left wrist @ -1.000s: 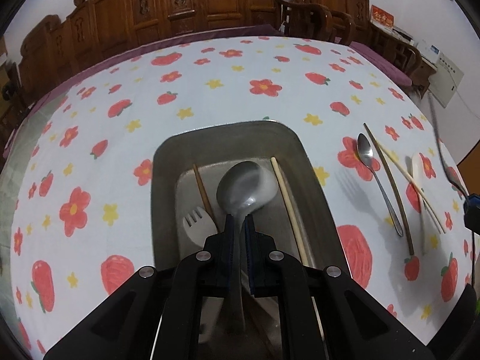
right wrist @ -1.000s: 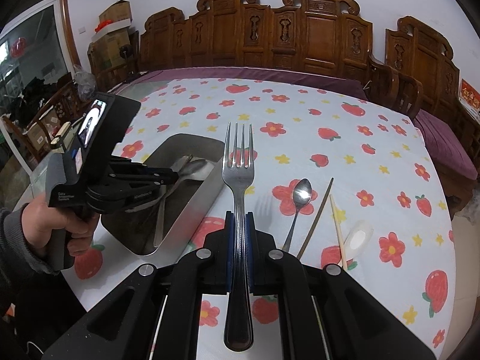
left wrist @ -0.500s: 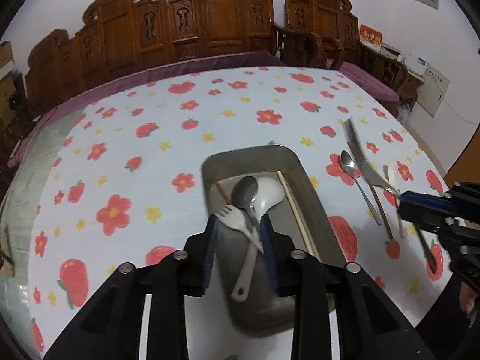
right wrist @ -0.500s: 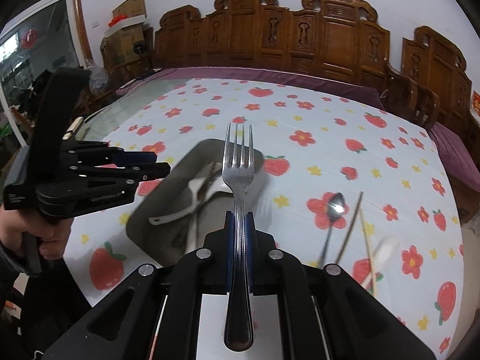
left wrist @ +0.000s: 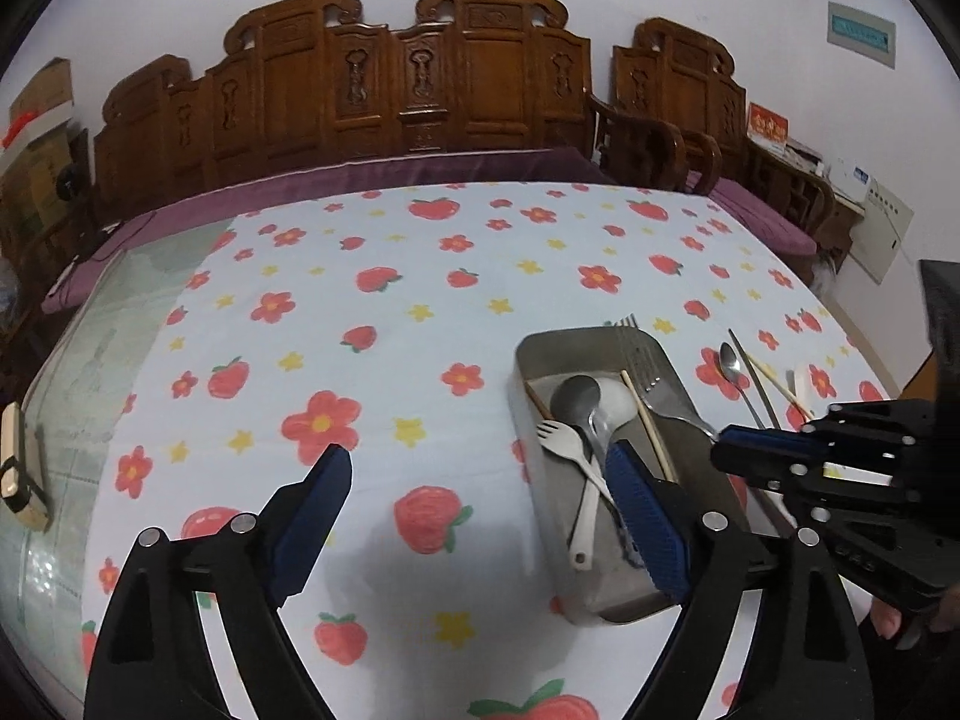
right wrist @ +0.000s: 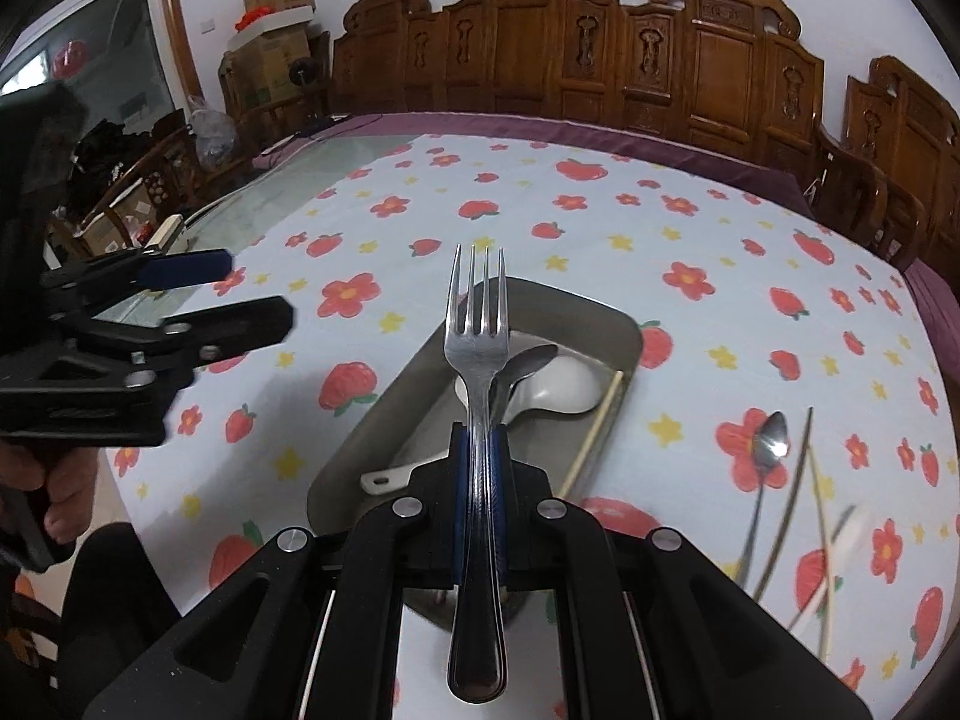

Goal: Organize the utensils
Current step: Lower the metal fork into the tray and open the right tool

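A metal tray point(left wrist: 543, 354) point(right wrist: 372, 438) on the flowered cloth holds a metal spoon point(left wrist: 576, 402), a white spoon point(left wrist: 621, 405) point(right wrist: 558, 387), a white fork point(left wrist: 558, 438) and a pale chopstick point(left wrist: 651, 432). My left gripper point(left wrist: 480, 480) point(right wrist: 252, 291) hovers left of the tray, its jaws opening wide with nothing between them. My right gripper point(right wrist: 477, 450) point(left wrist: 723, 450) is shut on a steel fork point(right wrist: 477, 360) point(left wrist: 645, 360), tines forward over the tray. Right of the tray lie a small metal spoon point(right wrist: 771, 435) point(left wrist: 729, 360) and loose chopsticks point(right wrist: 801, 468).
Carved wooden chairs point(left wrist: 456, 84) line the far side of the table. Bare glass tabletop point(left wrist: 120, 312) shows left of the cloth, with a small boxy object point(left wrist: 18, 480) at its edge. A person's hand point(right wrist: 60, 498) holds the left gripper. Cardboard boxes point(right wrist: 276, 12) stand in the far corner.
My left gripper let go of the metal spoon, which now lies in the tray, then opened wide and drew back up and left. The right gripper carried the fork over the tray.
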`<action>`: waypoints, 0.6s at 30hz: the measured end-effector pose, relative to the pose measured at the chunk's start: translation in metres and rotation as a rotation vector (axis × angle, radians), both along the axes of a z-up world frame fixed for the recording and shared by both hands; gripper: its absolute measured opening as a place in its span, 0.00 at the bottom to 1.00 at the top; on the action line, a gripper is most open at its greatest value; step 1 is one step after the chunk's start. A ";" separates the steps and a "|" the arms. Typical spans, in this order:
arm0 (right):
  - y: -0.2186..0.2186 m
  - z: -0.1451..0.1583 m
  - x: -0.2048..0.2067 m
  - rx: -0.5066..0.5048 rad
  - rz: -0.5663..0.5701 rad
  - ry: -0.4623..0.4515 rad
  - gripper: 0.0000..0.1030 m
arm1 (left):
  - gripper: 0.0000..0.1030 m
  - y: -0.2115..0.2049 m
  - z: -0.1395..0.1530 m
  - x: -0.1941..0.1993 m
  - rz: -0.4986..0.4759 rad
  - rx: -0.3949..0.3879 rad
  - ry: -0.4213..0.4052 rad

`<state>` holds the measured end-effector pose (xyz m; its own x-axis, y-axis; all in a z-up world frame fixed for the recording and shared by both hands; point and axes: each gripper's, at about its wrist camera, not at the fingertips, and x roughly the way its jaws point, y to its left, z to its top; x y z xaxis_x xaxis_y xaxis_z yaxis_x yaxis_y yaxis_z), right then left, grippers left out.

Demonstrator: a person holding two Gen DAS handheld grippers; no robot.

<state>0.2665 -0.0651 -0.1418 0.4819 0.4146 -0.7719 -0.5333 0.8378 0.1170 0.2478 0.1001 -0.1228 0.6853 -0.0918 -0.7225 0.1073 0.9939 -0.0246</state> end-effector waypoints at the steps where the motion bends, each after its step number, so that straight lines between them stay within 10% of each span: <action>1: 0.002 -0.002 0.002 -0.001 -0.002 0.004 0.08 | 0.81 0.003 0.001 -0.001 0.005 0.001 -0.006; 18: 0.036 -0.055 0.037 -0.044 -0.075 0.144 0.08 | 0.81 0.025 0.005 -0.009 0.021 -0.011 -0.018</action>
<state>0.3039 -0.0291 -0.1967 0.3930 0.3461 -0.8519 -0.4495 0.8805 0.1504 0.2389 0.1246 -0.1176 0.7000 -0.0855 -0.7090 0.0872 0.9956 -0.0340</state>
